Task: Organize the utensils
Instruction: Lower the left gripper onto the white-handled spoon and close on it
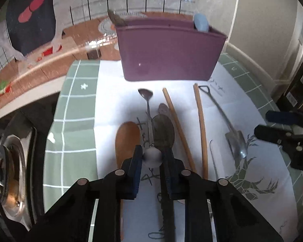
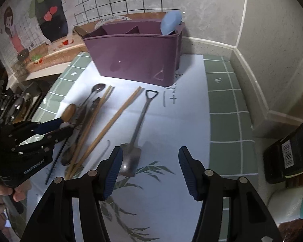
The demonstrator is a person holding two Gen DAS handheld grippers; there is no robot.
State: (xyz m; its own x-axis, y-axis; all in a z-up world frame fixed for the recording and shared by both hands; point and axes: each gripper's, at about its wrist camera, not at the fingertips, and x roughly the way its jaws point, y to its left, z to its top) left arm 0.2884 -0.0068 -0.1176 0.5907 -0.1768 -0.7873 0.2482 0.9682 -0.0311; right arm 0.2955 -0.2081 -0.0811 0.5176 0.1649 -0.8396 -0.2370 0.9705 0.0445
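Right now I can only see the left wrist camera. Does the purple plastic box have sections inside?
Observer: Yes. The right wrist view looks down into the purple plastic utensil box, and inner walls split it into compartments.
Operator: Which part is the pale blue plastic spoon in?
Observer: It stands in the compartment at the right end.
Operator: Is my right gripper holding anything?
Observer: No. It is open and holds nothing. The blade of the shovel-shaped metal spoon lies just ahead of its left finger.
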